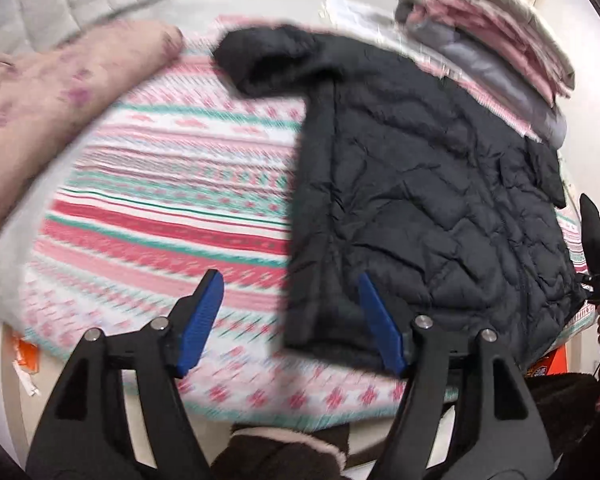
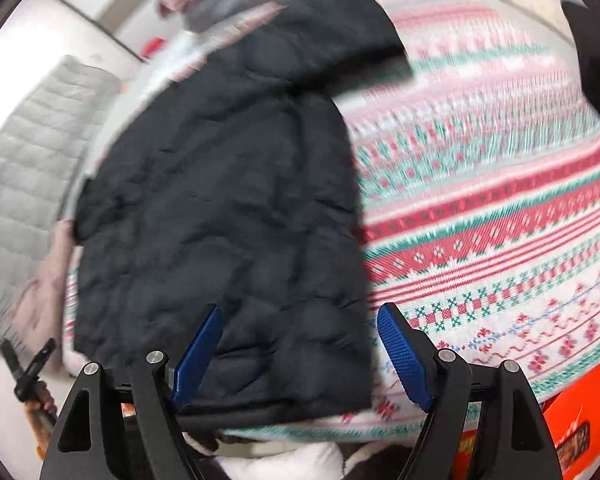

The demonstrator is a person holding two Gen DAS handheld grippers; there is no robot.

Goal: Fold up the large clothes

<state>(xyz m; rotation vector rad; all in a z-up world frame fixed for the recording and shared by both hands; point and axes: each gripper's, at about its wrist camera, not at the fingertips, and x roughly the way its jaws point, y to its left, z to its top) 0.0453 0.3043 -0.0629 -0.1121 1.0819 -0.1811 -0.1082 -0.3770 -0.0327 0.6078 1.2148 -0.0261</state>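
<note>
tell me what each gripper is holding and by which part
Nothing. Left gripper and right gripper both stand open over the jacket's hem, pads off it.

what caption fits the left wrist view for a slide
Open left tongs above the hem of a black quilted jacket spread on a patterned blanket.

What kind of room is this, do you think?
Probably a bedroom at home: a patterned blanket covers what looks like a bed, a black jacket lies on it, and folded clothes are stacked beside.
</note>
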